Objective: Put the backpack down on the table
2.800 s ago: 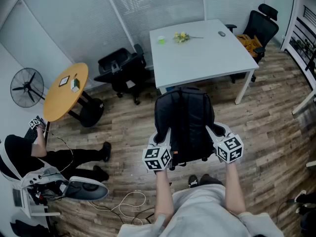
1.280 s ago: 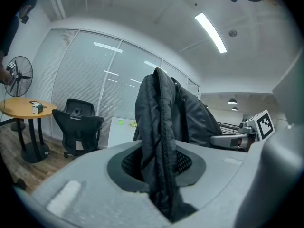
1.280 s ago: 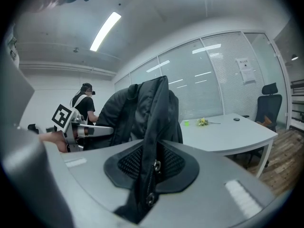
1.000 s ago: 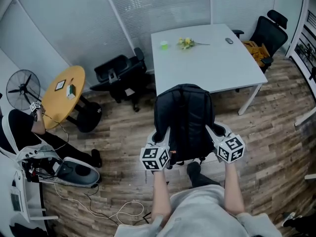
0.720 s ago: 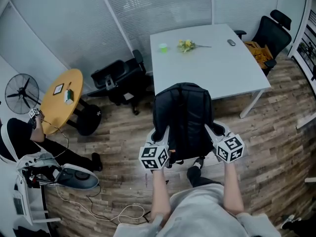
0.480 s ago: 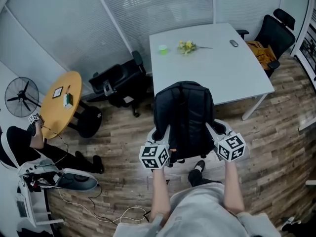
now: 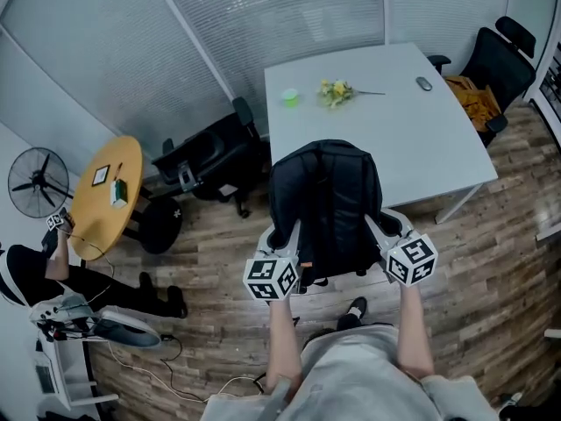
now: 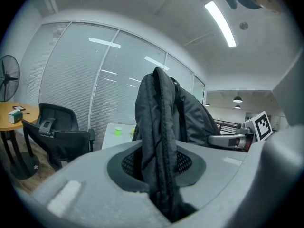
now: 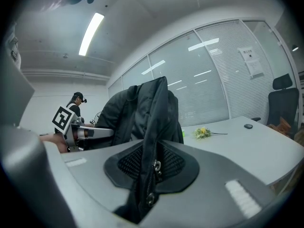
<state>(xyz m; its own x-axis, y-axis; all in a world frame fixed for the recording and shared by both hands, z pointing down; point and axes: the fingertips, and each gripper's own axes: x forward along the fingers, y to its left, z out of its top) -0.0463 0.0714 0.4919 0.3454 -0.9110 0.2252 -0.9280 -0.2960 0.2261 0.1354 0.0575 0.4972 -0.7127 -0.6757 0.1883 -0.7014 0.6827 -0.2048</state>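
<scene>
A black backpack (image 7: pixel 324 204) hangs in the air between both grippers, its top over the near edge of the white table (image 7: pixel 421 139). My left gripper (image 7: pixel 285 238) is shut on the bag's left side; in the left gripper view a fold of the backpack's fabric (image 8: pixel 161 127) is pinched in the left gripper (image 8: pixel 160 177). My right gripper (image 7: pixel 386 228) grips the bag's right side; in the right gripper view the right gripper (image 9: pixel 151 175) is clamped on a zipper seam of the backpack (image 9: pixel 147 113).
On the table lie a green cup (image 7: pixel 289 96), yellow flowers (image 7: pixel 336 90) and a mouse (image 7: pixel 425 83). Black office chairs stand left of it (image 7: pixel 206 160) and at its far right (image 7: pixel 500 60). A round wooden table (image 7: pixel 105 196), a fan (image 7: pixel 37 182) and a seated person (image 7: pixel 35 270) are at left.
I have walked closer to the white table with the backpack; its top now overlaps the table's near edge. Both grips are unchanged.
</scene>
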